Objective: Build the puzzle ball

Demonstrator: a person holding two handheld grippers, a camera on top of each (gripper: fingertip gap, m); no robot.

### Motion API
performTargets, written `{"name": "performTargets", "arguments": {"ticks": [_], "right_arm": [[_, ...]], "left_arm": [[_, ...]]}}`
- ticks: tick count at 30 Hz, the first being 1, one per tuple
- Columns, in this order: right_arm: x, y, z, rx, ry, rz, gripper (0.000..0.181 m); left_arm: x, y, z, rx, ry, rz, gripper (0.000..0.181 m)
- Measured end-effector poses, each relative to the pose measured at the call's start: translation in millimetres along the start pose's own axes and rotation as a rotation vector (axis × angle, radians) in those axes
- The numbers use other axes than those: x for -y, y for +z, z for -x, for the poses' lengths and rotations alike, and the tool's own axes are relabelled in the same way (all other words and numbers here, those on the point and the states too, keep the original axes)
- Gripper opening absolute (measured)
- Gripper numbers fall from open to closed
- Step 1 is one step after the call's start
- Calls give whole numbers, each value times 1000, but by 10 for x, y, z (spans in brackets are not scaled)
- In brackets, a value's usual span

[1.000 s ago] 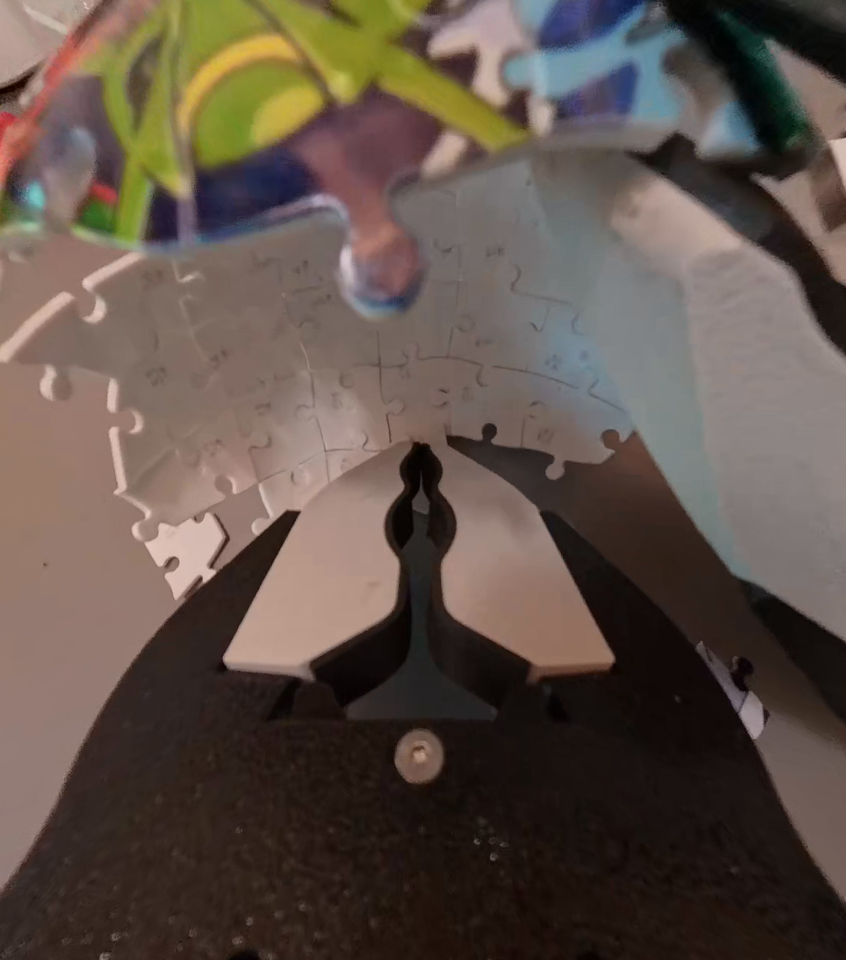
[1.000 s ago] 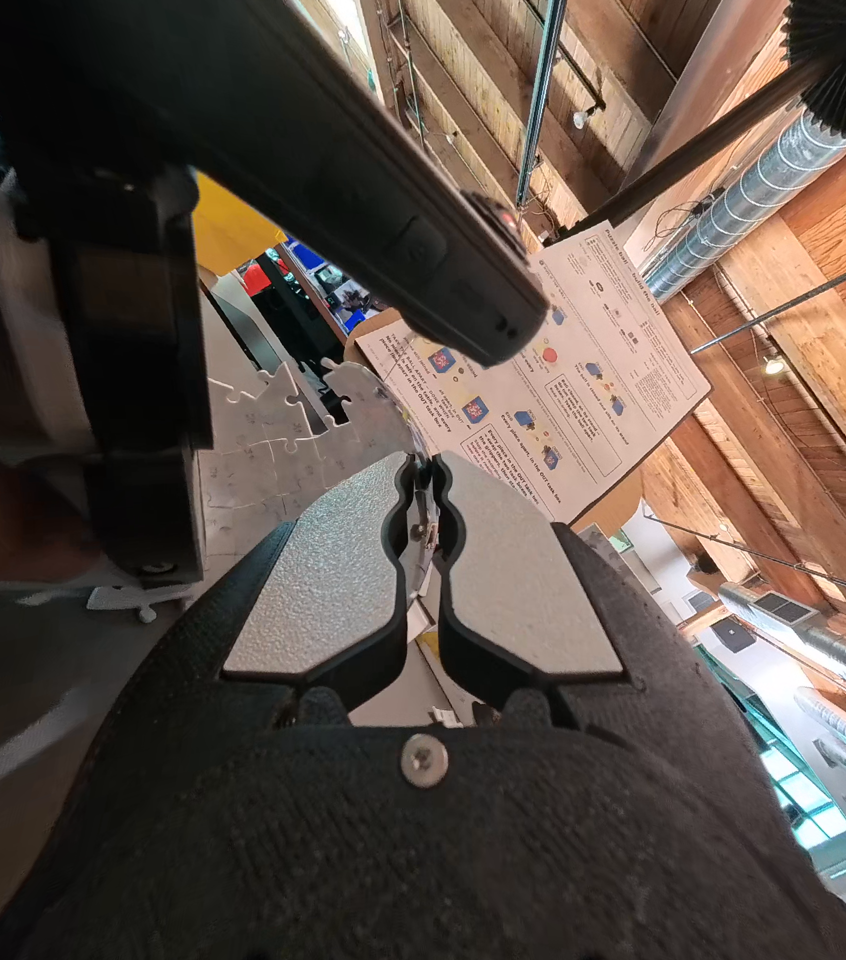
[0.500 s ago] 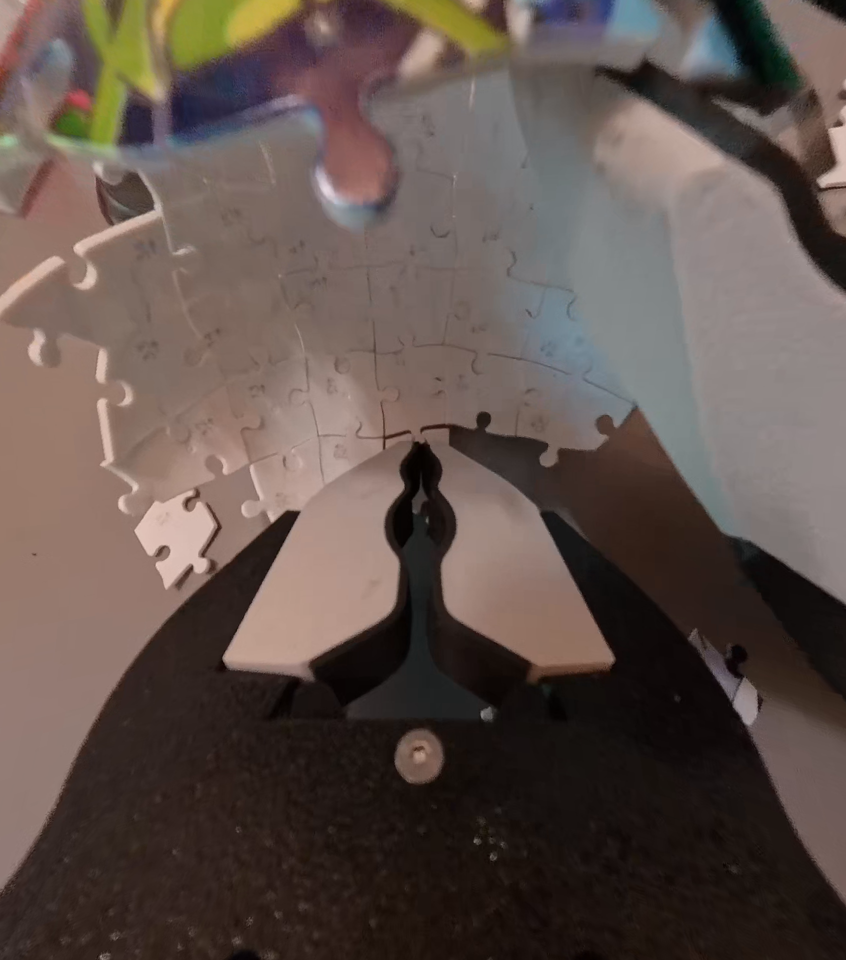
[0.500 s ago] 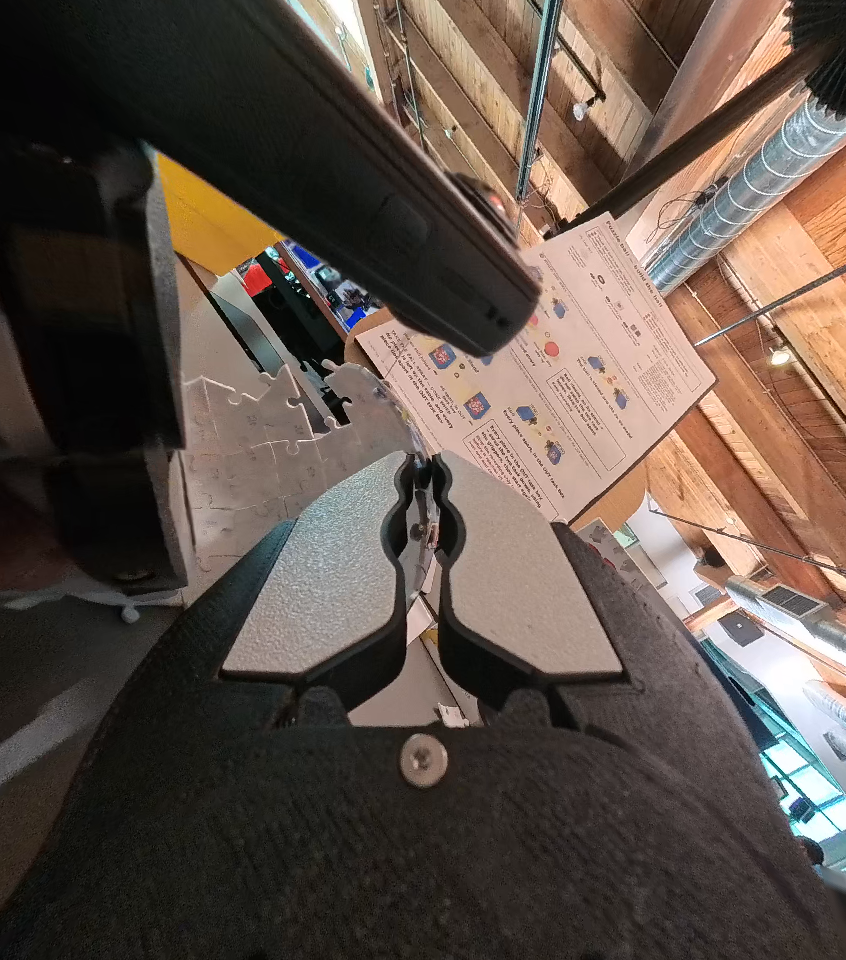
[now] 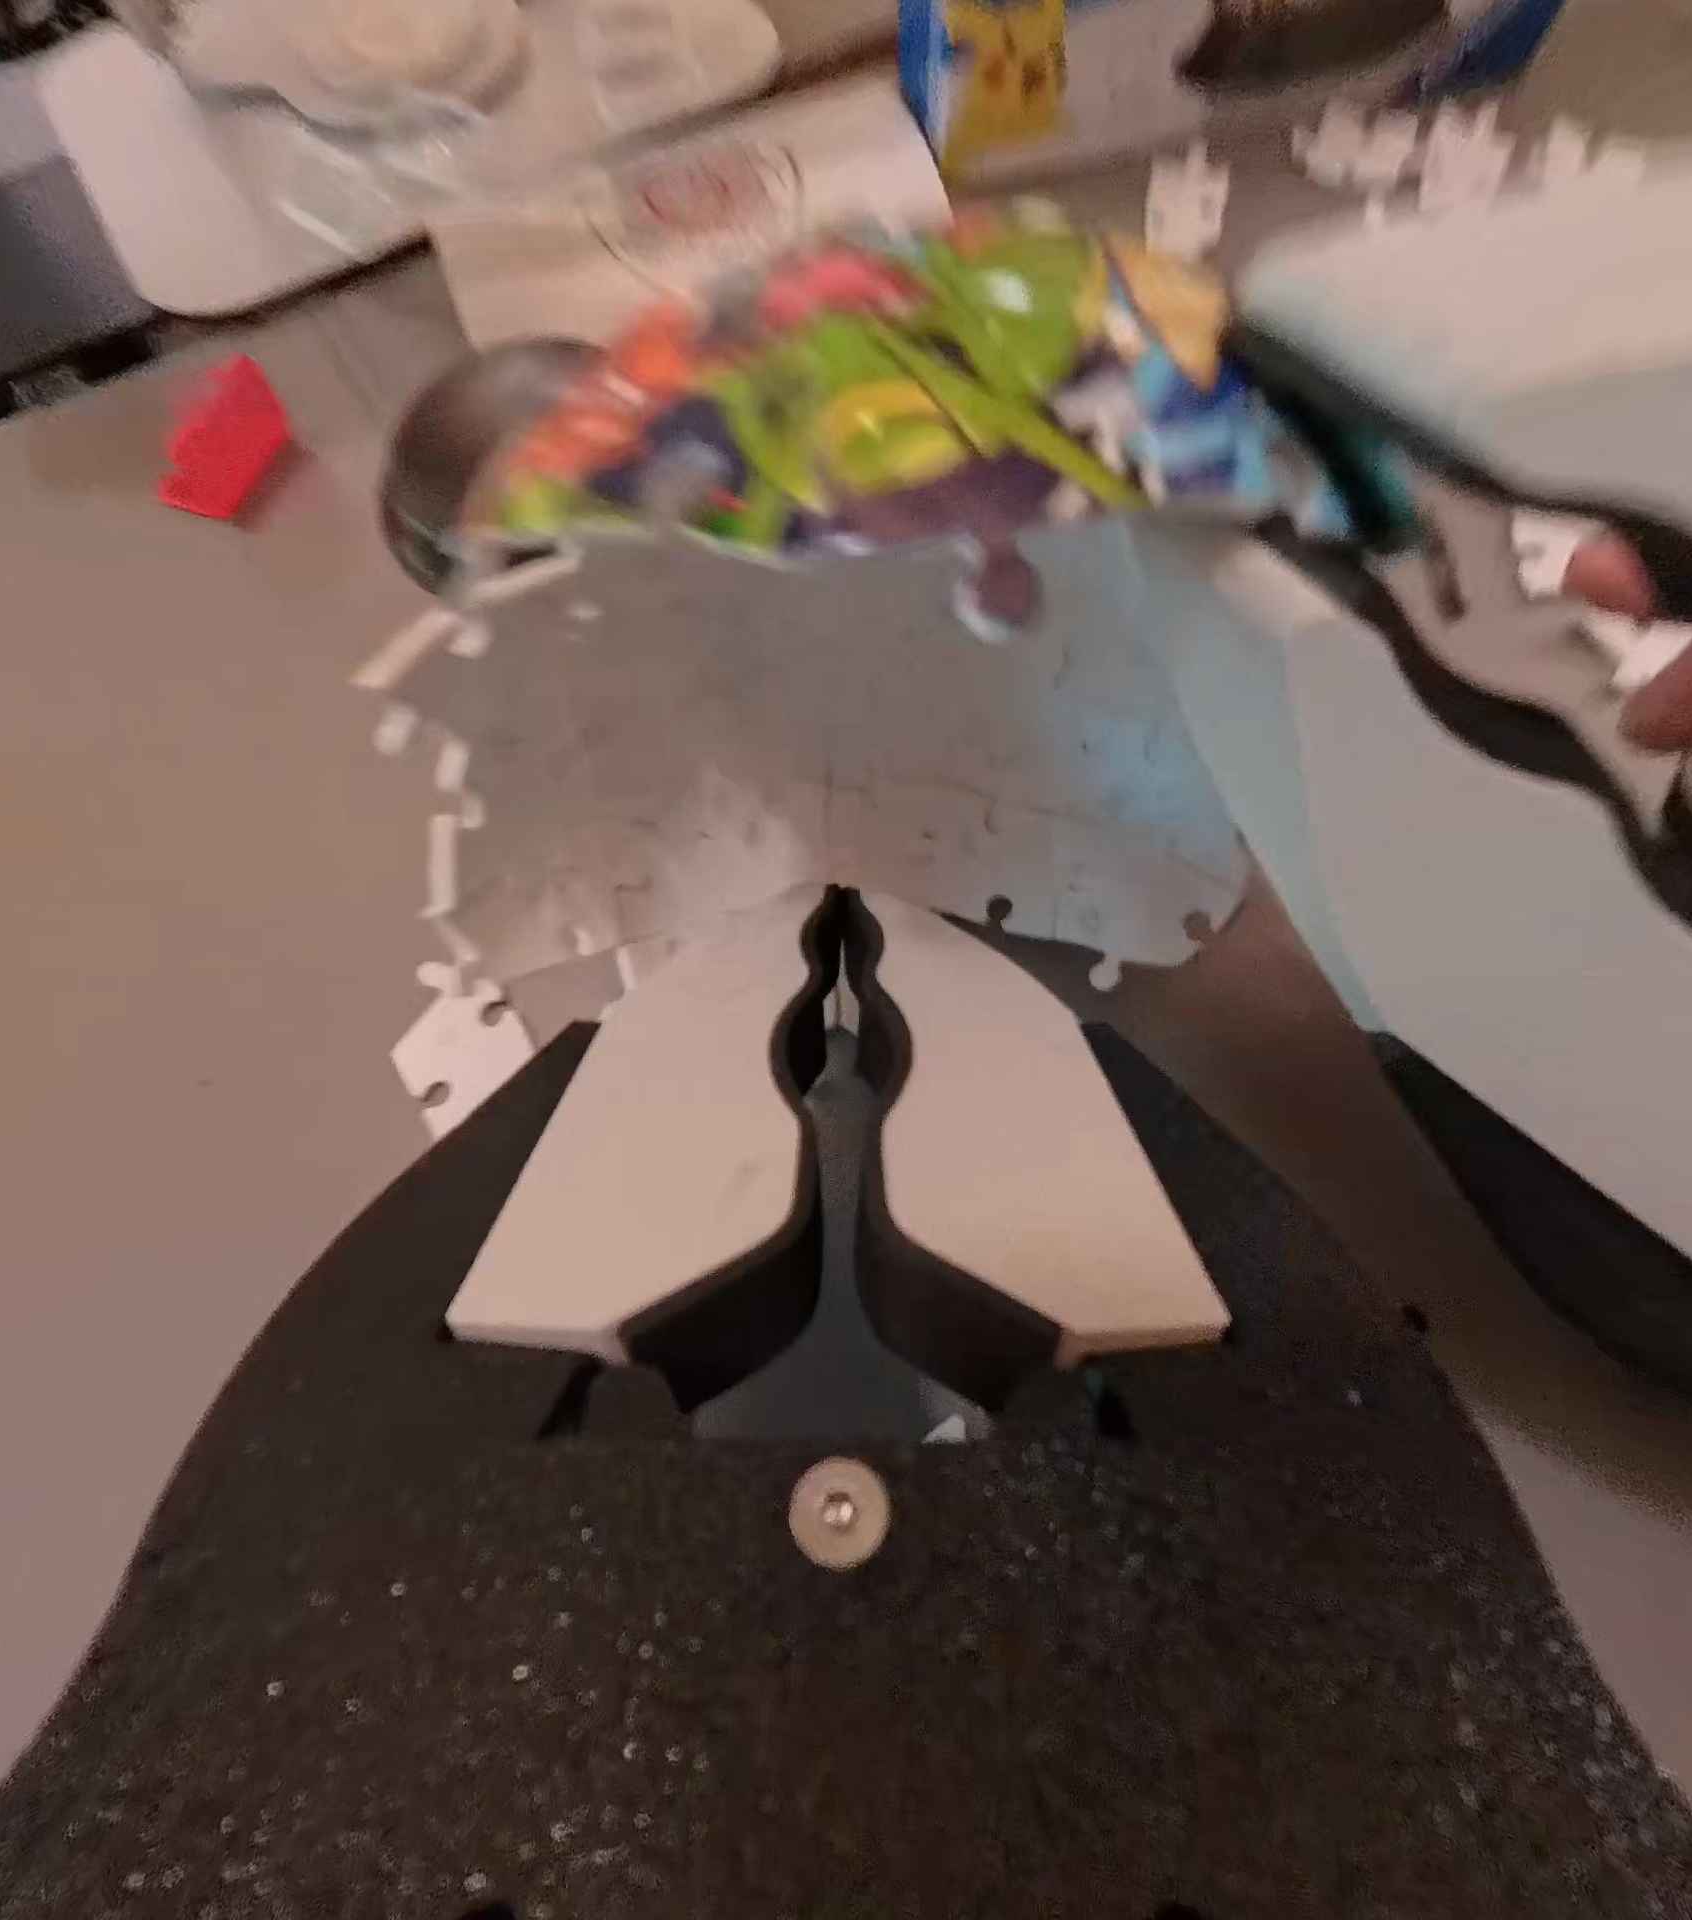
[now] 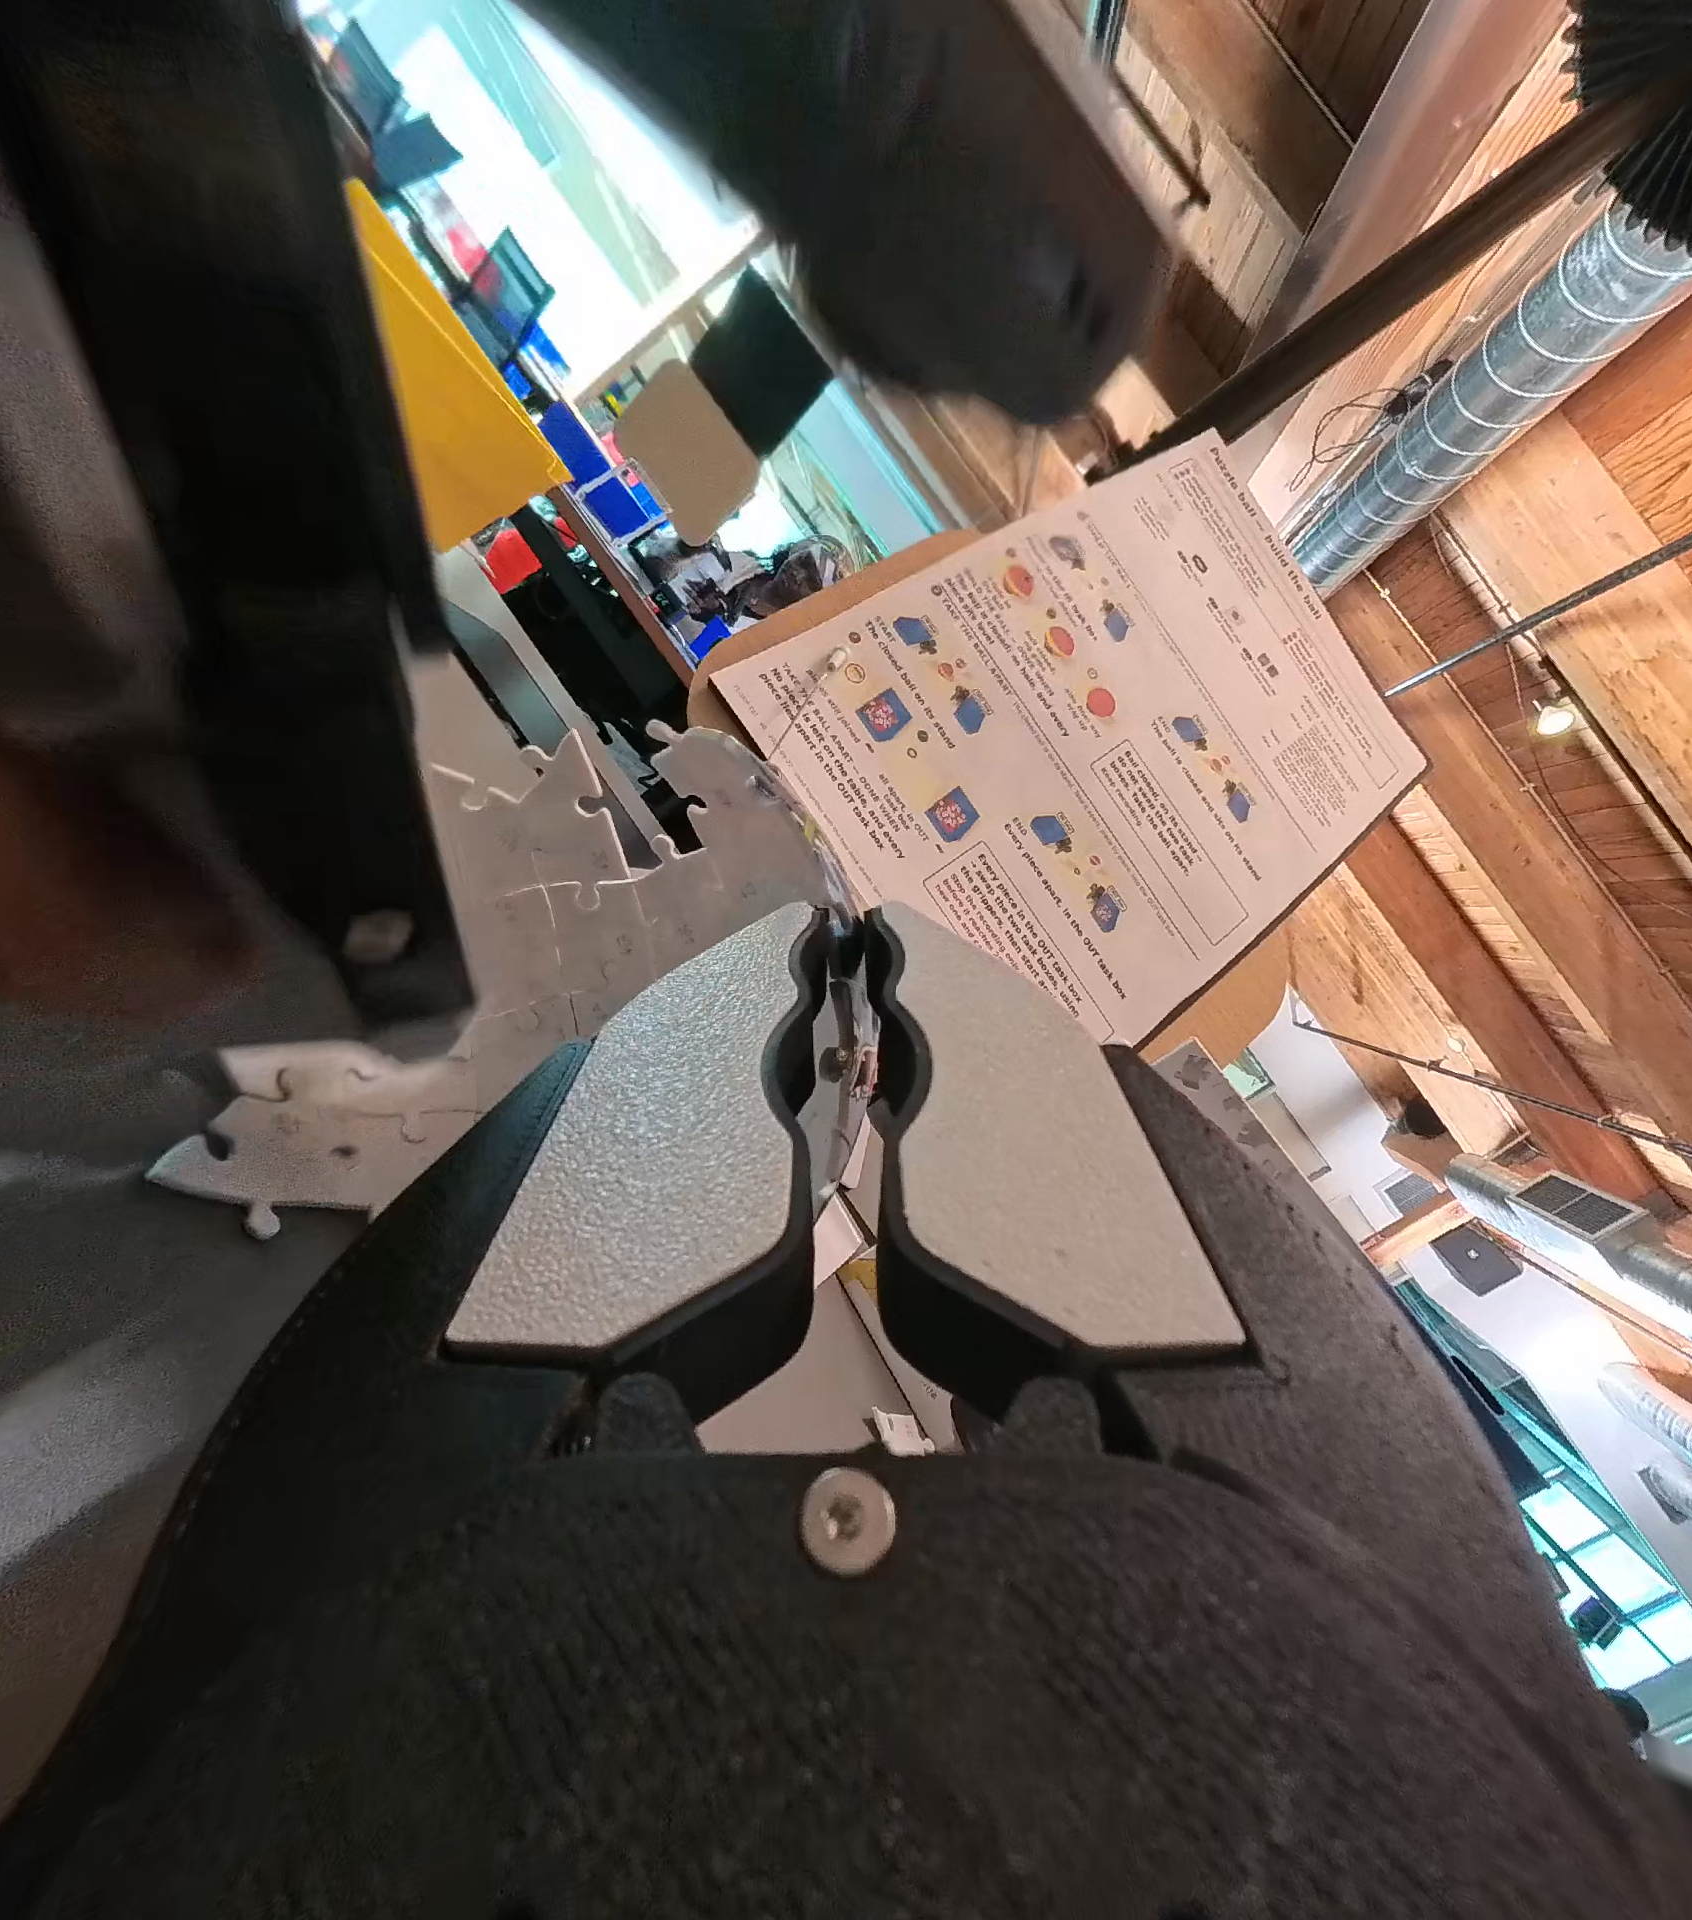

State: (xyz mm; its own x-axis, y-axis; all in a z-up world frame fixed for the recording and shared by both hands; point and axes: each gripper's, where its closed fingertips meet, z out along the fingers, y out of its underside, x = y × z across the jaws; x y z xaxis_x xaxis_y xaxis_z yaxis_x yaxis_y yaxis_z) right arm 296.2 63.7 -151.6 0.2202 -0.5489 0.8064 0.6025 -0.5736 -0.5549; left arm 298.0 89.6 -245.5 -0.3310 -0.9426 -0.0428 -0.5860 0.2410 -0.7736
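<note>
The left gripper (image 5: 840, 920) is seen closed, its tips pinching the near lower edge of the curved puzzle shell (image 5: 821, 748), a half-built section of joined pieces whose pale undersides face the left wrist camera and whose printed green, purple and blue face shows only at the far rim. The shell rises straight ahead of this claw and arches up and away, its longer span running left to right across the view. The right gripper (image 6: 847, 925) is likewise closed on a thin edge of the same shell (image 6: 593, 862), which spreads to the left of its tips; the shell is thus held off the table (image 5: 94, 935) between both claws (the left wrist view is heavily blurred, so finer contact cannot be judged). A loose puzzle piece (image 5: 452, 1049) lies on the table just left of the left gripper's fingers, nearer to that claw than to the other, and is judged the likely next piece. A printed instruction sheet (image 6: 1081, 748) on a board and a blue-and-yellow box (image 5: 987, 73) bear writing, which is not repeated here; no brand can be made out.
</note>
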Motion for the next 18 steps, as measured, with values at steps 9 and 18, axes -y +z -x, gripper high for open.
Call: {"name": "performTargets", "arguments": {"ticks": [9,18], "right_arm": [[28,2,18,4,-9,-8,7],[30,-13,12,4,20,-7,7]], "left_arm": [[-28,-91,24,22,19,-1,0],[-130,191,-19,40,74,68,0]]}}
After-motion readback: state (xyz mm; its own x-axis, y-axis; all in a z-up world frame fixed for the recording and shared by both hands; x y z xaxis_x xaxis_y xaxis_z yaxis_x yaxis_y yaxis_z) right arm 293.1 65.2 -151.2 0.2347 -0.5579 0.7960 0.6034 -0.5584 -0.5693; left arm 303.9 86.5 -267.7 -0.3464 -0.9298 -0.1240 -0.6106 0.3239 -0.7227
